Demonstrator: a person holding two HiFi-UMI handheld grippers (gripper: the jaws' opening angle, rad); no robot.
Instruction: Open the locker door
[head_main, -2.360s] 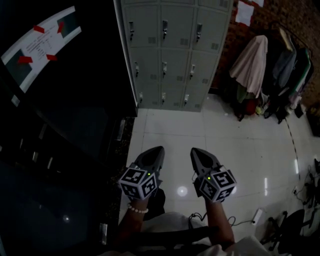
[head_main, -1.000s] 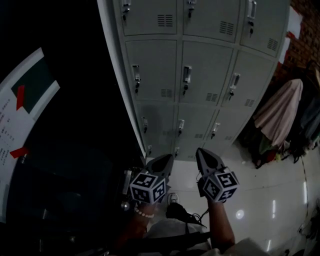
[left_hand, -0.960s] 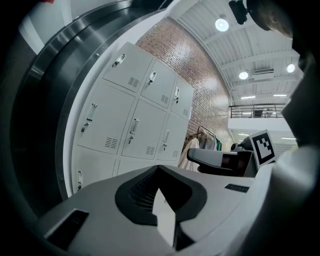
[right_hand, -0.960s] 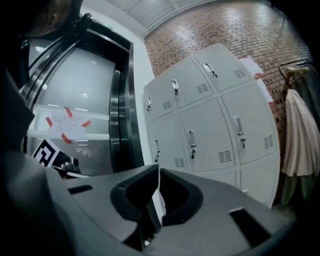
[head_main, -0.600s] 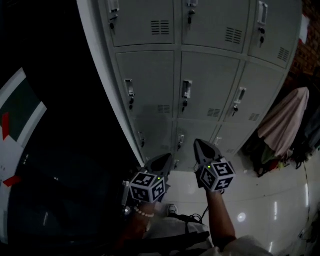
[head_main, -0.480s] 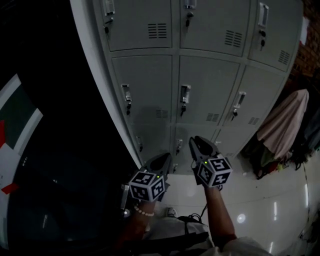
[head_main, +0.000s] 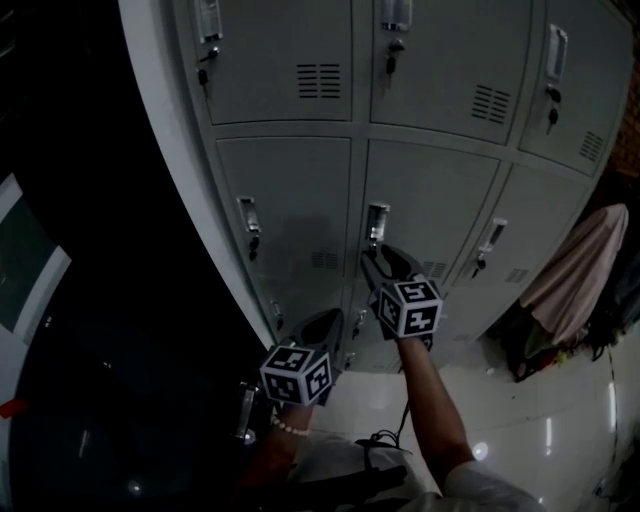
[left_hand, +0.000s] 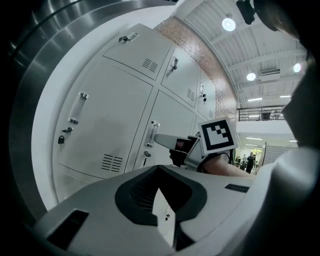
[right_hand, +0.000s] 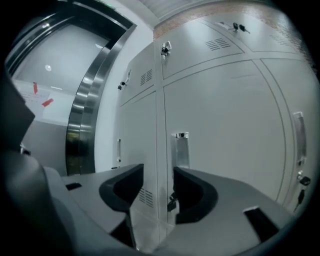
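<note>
nearest the camera, the left gripper (head_main: 322, 322) is carried low and back from the lockers. its jaws are together with nothing in them; in the left gripper view the pads meet at the tip and only a sliver of locker front shows beneath. it appears parked as the idle tool, clear of the working side. ahead and higher, the right gripper (head_main: 384, 262) is reached forward on an extended forearm (head_main: 432, 400). its jaws have just been opening and now stand wide apart, with nothing pressed between the pads. the right gripper view suggests why: the gap is lined up on the handle (right_hand: 180, 148) of the target locker door (head_main: 435, 205), and the small lock fitting (right_hand: 171, 202) below the handle shows in the gap. the spread is judged to be preparation for closing on that handle. the tip sits just beside the handle, but contact cannot be confirmed. the door is the centre one of the middle row — shut and flush with its frame. the vertical seam to the neighbour door (head_main: 290, 200) runs close beside the handle, so a jaw could catch that edge instead. the handle is on the door's left edge, so the door probably swings out toward the reaching arm — which would have to give way. farther off, hanging garments (head_main: 575, 275) at the right and a dark glossy panel (head_main: 90, 330) at the left stand well apart from the door.
</note>
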